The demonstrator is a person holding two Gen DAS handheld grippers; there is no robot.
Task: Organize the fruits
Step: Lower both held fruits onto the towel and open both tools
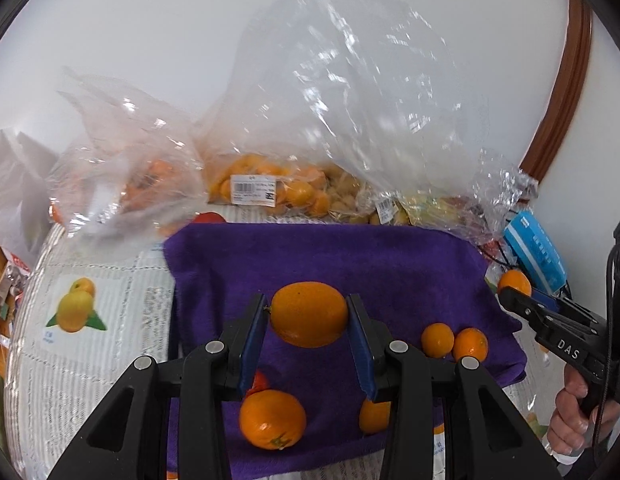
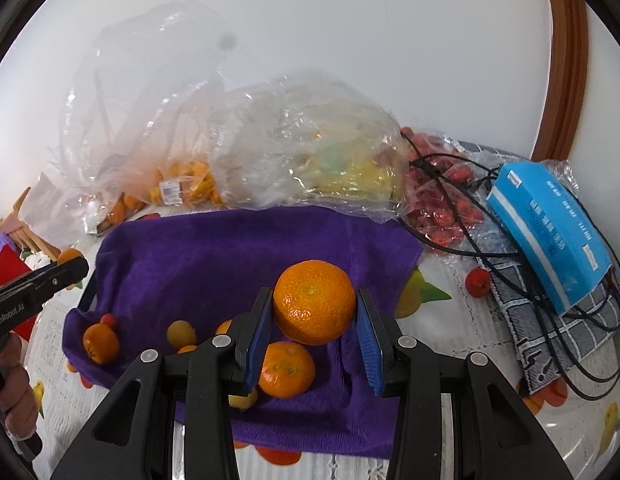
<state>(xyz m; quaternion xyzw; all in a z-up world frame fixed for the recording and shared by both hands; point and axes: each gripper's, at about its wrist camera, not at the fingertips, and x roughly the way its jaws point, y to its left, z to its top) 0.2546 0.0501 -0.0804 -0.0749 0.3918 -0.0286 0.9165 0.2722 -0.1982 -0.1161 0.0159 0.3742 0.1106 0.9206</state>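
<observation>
My left gripper (image 1: 308, 301) is shut on an oval orange (image 1: 308, 314) and holds it above the purple towel (image 1: 389, 264). My right gripper (image 2: 314, 296) is shut on a round mandarin (image 2: 314, 301) over the same towel (image 2: 198, 256). Loose fruit lies on the cloth: a mandarin (image 1: 272, 419) under the left fingers, two small ones (image 1: 437, 340) to the right, and another mandarin (image 2: 286, 369) below the right jaws. Each gripper also shows at the edge of the other's view, the right gripper (image 1: 507, 294) and the left gripper (image 2: 76, 266), each with its fruit at the tips.
Clear plastic bags of orange fruit (image 1: 270, 188) and yellow fruit (image 2: 341, 168) stand behind the towel against the white wall. A bag of red fruit (image 2: 441, 200), black cables (image 2: 469, 240) and a blue box (image 2: 549, 232) lie to the right. A printed tablecloth (image 1: 90, 308) covers the table.
</observation>
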